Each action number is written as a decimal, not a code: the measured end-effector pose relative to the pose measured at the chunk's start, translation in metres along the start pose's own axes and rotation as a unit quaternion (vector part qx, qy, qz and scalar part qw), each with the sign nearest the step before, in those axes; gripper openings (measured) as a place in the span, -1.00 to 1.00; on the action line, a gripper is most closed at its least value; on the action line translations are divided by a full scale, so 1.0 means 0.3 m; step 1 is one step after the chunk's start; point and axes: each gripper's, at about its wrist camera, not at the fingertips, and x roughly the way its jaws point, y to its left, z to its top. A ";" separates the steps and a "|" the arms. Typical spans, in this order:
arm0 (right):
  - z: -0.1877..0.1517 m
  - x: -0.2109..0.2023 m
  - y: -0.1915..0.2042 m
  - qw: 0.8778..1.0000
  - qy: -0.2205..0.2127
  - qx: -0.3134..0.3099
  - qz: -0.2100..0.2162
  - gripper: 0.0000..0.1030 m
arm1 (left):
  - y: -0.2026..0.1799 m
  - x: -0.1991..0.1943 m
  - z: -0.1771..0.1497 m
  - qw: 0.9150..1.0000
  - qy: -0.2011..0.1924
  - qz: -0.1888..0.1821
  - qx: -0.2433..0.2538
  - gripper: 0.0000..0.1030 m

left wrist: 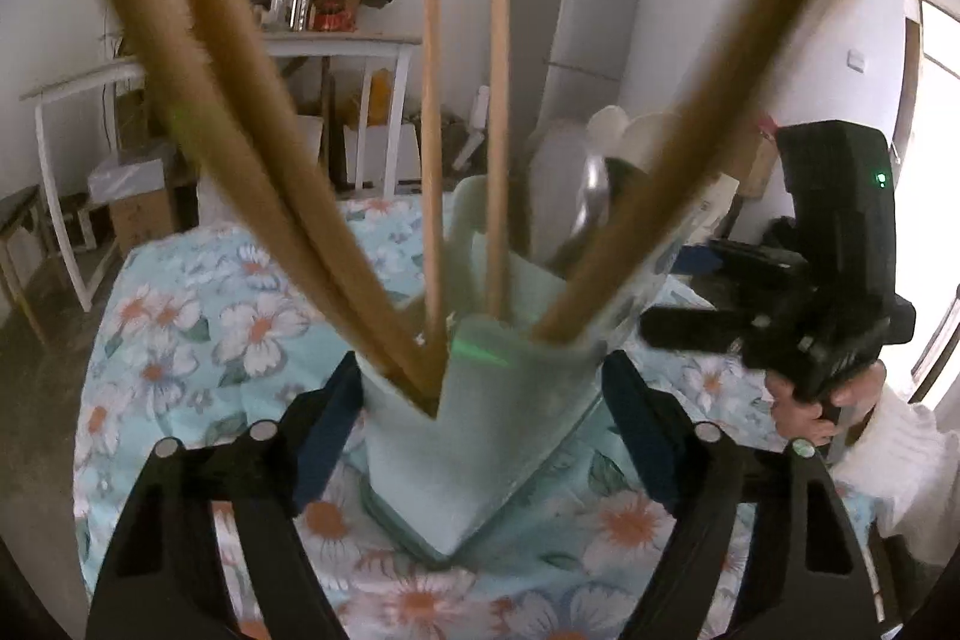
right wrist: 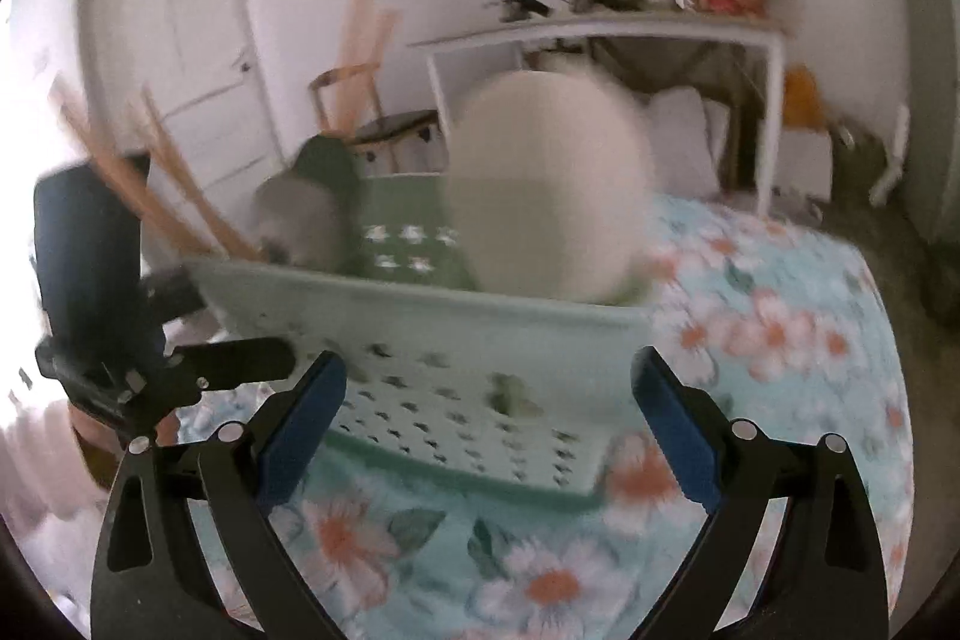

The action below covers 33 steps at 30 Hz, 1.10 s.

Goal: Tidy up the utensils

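A pale green utensil holder (left wrist: pixel 480 436) stands on the floral tablecloth (left wrist: pixel 180 316) with one corner toward the left wrist camera. Several wooden sticks (left wrist: pixel 432 172), a metal spoon (left wrist: pixel 591 196) and white spoons (left wrist: pixel 612 127) stand in it. My left gripper (left wrist: pixel 480 418) is open and straddles the holder, its blue pads (left wrist: pixel 327 436) close beside the walls. In the right wrist view the holder's perforated side (right wrist: pixel 456 400) faces me, with a large white spoon bowl (right wrist: pixel 540 184) above the rim. My right gripper (right wrist: pixel 486 412) is open and empty just in front of that side.
Each gripper shows in the other's view: the right gripper (left wrist: pixel 666 292) with a person's hand (left wrist: pixel 798 406), and the left gripper (right wrist: pixel 210 322). Behind stand a white table (left wrist: pixel 336 40) with jars, a grey fridge (left wrist: pixel 576 34), a wooden chair (right wrist: pixel 360 100) and a door (right wrist: pixel 174 34).
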 end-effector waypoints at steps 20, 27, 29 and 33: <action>-0.136 -0.245 0.162 0.999 0.022 0.023 -0.024 0.40 | -0.033 -0.217 -0.081 0.991 0.023 -0.122 0.041 0.37; -0.176 -0.268 0.224 0.999 0.019 0.012 -0.025 0.39 | -0.050 -0.293 -0.156 0.988 0.027 -0.126 0.083 0.37; -0.187 -0.271 0.226 1.000 0.015 0.016 -0.017 0.39 | -0.061 -0.299 -0.175 0.988 0.029 -0.121 0.092 0.38; -0.200 -0.279 0.240 1.000 0.006 0.017 -0.016 0.39 | -0.072 -0.310 -0.181 0.990 0.024 -0.101 0.093 0.41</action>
